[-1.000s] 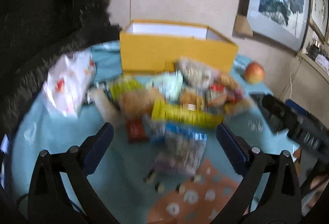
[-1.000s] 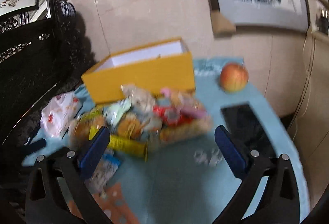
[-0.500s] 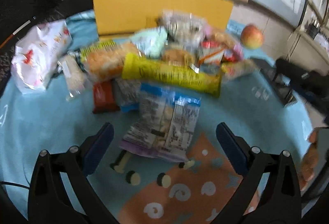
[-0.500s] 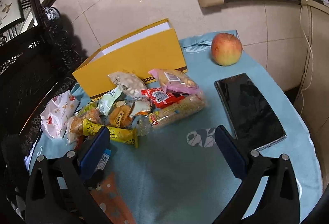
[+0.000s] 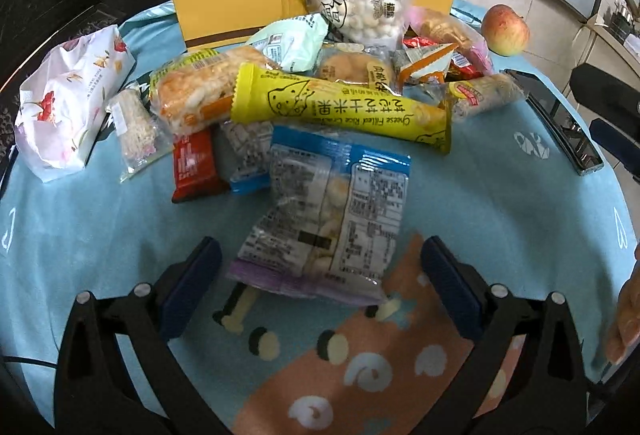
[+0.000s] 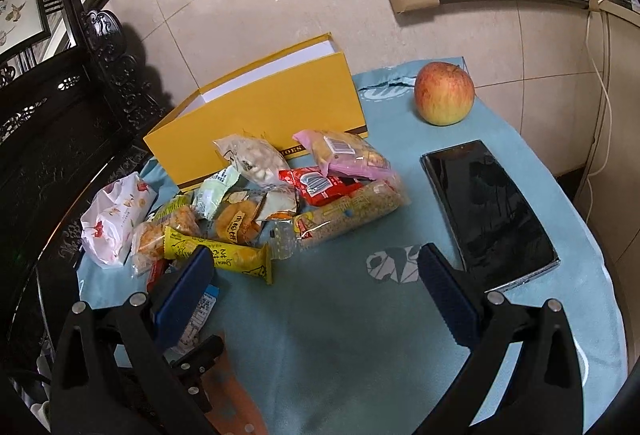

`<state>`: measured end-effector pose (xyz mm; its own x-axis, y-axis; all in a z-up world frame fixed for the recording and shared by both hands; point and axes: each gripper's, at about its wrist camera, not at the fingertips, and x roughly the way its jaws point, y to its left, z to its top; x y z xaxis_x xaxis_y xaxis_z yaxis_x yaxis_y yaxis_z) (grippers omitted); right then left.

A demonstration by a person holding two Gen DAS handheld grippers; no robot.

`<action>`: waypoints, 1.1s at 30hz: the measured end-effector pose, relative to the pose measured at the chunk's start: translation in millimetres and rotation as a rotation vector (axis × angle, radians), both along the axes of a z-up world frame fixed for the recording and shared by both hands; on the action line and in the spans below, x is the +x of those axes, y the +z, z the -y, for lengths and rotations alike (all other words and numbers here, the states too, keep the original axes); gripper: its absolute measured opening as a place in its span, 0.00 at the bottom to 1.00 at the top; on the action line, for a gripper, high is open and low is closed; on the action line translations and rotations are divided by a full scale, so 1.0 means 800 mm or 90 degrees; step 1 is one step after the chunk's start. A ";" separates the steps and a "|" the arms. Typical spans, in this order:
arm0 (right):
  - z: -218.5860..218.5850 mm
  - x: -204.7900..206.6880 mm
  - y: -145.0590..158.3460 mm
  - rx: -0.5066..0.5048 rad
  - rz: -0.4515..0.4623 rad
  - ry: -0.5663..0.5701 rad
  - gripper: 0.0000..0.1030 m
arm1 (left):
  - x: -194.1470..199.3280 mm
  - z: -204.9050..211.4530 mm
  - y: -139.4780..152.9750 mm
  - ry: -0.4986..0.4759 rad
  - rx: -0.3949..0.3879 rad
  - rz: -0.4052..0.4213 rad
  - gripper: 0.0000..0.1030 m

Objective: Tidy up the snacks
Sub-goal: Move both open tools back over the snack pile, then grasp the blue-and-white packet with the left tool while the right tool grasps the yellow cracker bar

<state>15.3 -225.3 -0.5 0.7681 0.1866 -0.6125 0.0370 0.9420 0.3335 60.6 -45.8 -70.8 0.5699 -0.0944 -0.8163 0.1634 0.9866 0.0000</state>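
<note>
Left tool (image 5: 320, 275) wide over clear packet (image 5: 328, 219), right tool (image 6: 316, 287) wide; snacks (image 6: 280, 195) before yellow box (image 6: 260, 107), none boxed.

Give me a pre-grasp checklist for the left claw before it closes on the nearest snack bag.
1. Left claw open: ok.
2. Blue-topped snack bag lies between its fingers: ok.
3. Bag free of other snacks: not ok, its far end overlaps the pile beside the yellow rice-cracker pack.
4. Yellow box open on top: ok.
5. Room inside box: cannot tell.
6. Right claw open, holding nothing: ok.
</note>
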 end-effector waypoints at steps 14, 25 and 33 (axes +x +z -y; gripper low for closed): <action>-0.019 -0.001 0.001 -0.042 0.000 0.043 0.99 | -0.002 -0.031 0.038 0.016 -0.055 0.081 0.53; -0.120 0.026 0.012 -0.290 0.010 0.295 0.76 | 0.001 -0.113 0.073 0.121 -0.106 0.146 0.54; -0.155 0.082 -0.035 -0.305 -0.076 0.326 0.43 | 0.000 -0.114 0.069 0.104 -0.090 0.156 0.54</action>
